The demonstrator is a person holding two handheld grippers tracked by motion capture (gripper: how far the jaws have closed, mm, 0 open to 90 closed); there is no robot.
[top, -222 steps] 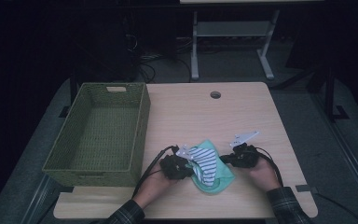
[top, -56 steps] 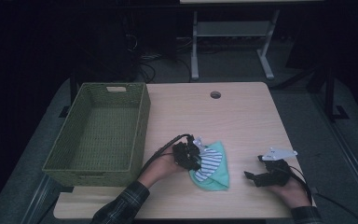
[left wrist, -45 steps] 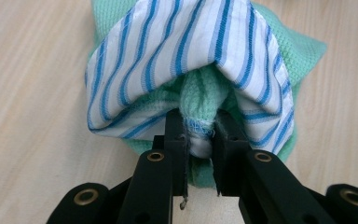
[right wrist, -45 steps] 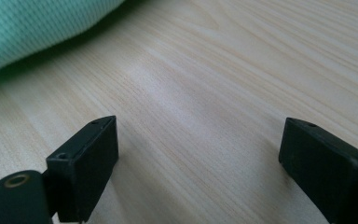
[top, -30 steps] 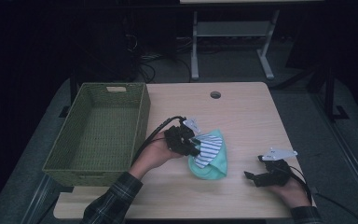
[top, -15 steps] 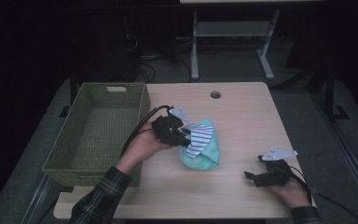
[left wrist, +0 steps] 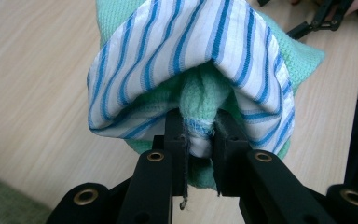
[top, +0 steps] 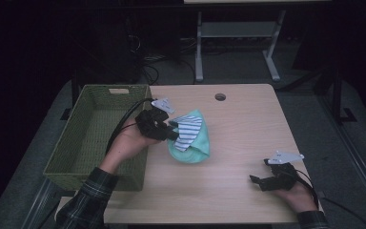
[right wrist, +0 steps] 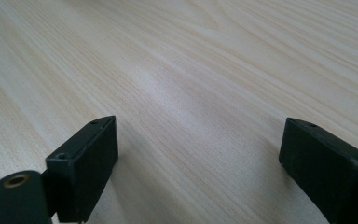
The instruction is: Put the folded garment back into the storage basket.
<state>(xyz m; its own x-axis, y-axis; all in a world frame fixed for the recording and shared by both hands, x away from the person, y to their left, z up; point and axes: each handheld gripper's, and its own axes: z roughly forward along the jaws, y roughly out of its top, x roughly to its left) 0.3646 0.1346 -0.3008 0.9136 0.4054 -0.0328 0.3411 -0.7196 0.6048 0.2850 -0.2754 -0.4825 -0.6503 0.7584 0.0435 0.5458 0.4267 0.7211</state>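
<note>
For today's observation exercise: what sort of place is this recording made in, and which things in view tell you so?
Probably a lab or workshop set up for recording. A bare wooden table stands in a dark room, cables trail on the floor behind it, and another desk's metal frame stands beyond.

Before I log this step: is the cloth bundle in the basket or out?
Out. The cloth bundle hangs over the table beside the basket, pinched in the left gripper.

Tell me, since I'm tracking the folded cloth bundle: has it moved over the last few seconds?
Yes. The cloth bundle, clamped in the left gripper, has travelled left and away from the person, toward the green basket.
</note>
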